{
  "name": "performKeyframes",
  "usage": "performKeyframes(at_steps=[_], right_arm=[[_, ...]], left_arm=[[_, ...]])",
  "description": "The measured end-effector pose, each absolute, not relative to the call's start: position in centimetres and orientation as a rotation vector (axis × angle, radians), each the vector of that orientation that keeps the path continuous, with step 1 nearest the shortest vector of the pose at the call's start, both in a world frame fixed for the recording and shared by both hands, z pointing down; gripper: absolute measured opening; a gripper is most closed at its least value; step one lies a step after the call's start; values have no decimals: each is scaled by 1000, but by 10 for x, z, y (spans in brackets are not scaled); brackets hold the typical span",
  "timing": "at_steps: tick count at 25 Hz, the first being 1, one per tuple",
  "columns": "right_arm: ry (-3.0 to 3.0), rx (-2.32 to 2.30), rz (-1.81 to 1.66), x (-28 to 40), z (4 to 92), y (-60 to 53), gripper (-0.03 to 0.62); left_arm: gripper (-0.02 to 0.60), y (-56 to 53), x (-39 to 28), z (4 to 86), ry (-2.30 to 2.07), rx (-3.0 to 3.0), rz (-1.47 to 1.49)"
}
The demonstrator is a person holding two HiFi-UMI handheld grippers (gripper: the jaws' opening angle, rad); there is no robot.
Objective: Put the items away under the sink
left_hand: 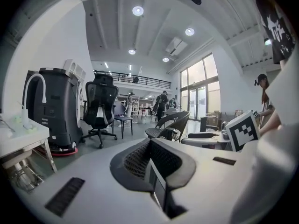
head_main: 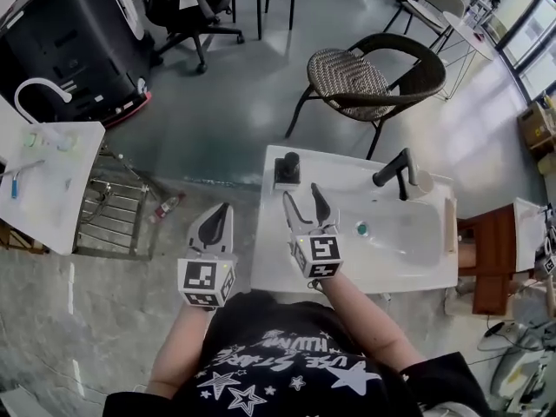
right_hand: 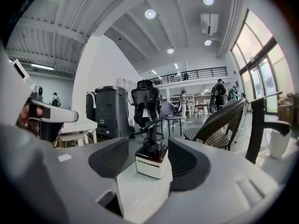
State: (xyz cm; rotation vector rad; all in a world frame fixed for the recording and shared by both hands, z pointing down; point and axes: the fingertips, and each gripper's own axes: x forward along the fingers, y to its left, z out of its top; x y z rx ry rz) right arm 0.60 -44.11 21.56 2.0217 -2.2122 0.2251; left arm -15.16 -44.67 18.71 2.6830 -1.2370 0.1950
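Observation:
A soap dispenser (head_main: 287, 170) with a dark pump top and a white base stands on the near left corner of the white sink (head_main: 347, 259), which has a black faucet (head_main: 395, 174). My right gripper (head_main: 304, 200) is open and points at the dispenser from just short of it. In the right gripper view the dispenser (right_hand: 150, 163) shows upright in the gap between the two jaws, and neither pad touches it. My left gripper (head_main: 221, 211) hangs over the floor to the left of the sink. Its jaws are shut with nothing in them (left_hand: 150, 161).
A wicker chair (head_main: 352, 76) stands beyond the sink. At the left are a second white sink (head_main: 52, 181) with a white faucet, a wire rack (head_main: 113, 211) beneath it and a small bottle (head_main: 165, 207) on the floor. A wooden cabinet (head_main: 491, 259) is at the right.

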Motion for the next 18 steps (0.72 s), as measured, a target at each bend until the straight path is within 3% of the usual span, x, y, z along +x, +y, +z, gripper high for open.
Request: performKeyframes(at_steps=[11,18], right_arm=[[-2073,2079,149,11,229,-497,226],[-2061,2114,140,17,226,-515,164]], left_arm=[[8,-479,-146,202,-1145,2696,197],[8,-490,-141,203,-1128,2685,206]])
